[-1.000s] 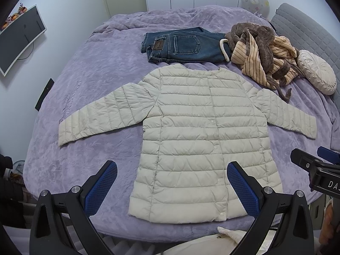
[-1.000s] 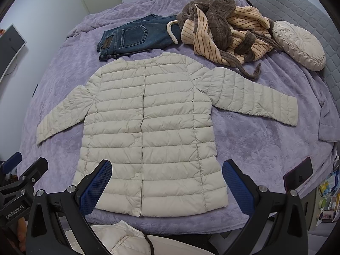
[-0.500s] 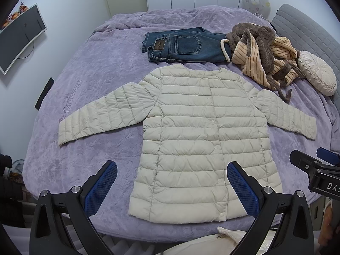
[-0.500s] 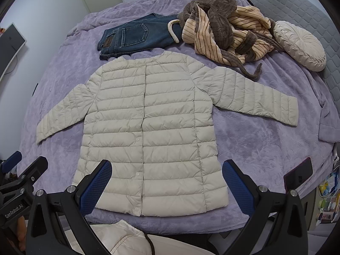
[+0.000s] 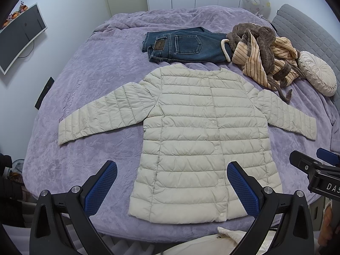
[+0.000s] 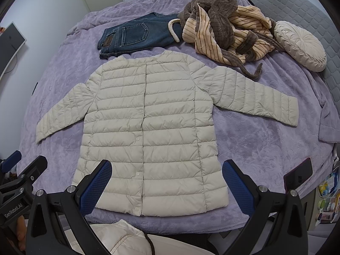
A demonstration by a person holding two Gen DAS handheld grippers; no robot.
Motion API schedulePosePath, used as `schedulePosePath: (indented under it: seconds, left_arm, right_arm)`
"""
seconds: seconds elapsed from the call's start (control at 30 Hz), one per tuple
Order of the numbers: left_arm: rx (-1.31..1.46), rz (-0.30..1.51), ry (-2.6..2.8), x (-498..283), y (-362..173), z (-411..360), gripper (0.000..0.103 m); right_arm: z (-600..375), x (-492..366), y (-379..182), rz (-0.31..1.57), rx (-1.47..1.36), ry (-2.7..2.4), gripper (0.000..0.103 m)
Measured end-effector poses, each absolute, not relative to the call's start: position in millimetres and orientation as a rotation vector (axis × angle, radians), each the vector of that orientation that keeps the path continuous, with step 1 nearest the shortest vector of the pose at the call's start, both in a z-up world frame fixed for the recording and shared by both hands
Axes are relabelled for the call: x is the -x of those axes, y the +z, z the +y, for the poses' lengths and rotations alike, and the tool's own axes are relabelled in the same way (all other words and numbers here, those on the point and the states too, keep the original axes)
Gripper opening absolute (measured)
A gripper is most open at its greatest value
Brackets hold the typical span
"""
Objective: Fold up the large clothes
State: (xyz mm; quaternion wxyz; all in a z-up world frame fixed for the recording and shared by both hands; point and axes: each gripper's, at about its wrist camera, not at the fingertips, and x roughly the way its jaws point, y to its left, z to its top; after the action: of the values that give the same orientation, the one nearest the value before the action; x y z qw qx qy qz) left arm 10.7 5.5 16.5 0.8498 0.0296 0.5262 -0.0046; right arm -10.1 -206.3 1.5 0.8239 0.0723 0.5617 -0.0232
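Note:
A cream quilted puffer jacket lies flat and buttoned on the purple bedspread, both sleeves spread out to the sides; it also shows in the right wrist view. My left gripper is open and empty, held above the jacket's hem near the bed's front edge. My right gripper is open and empty, also above the hem. Each gripper shows at the edge of the other's view.
Folded blue jeans lie beyond the jacket's collar. A brown and striped robe is heaped at the back right, next to a round cream cushion. A monitor hangs on the left wall. A dark phone lies at the bed's right edge.
Both grippers have drifted slightly forward and up; the jacket and other clothes have not moved.

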Motion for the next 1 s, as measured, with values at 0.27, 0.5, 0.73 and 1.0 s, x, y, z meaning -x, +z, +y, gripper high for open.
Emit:
schedulePosePath:
  seconds: [0.27,0.5,0.73,1.0]
  left_arm:
    - [-0.062,1.106,-0.010,-9.5,15.7,5.1,0.103]
    - [-0.059,1.107,-0.008,-9.5,16.2,6.2,0.103]
    - [-0.059,1.107,-0.010,-9.6,16.3,6.9,0.103]
    - [-0.057,1.105,-0.011,-9.4,16.4,7.2,0.103]
  right_arm:
    - [-205.6,9.7,0.4,1.196,-0.154,-0.050,0.103]
    - [-204.9,9.1,0.4,1.197,-0.153,-0.051,0.103]
    - [-204.7,8.7,-0.1,1.198,-0.151,-0.051,0.103]
    - [-203.7,8.0,0.1,1.198,-0.152,-0.052,0.103]
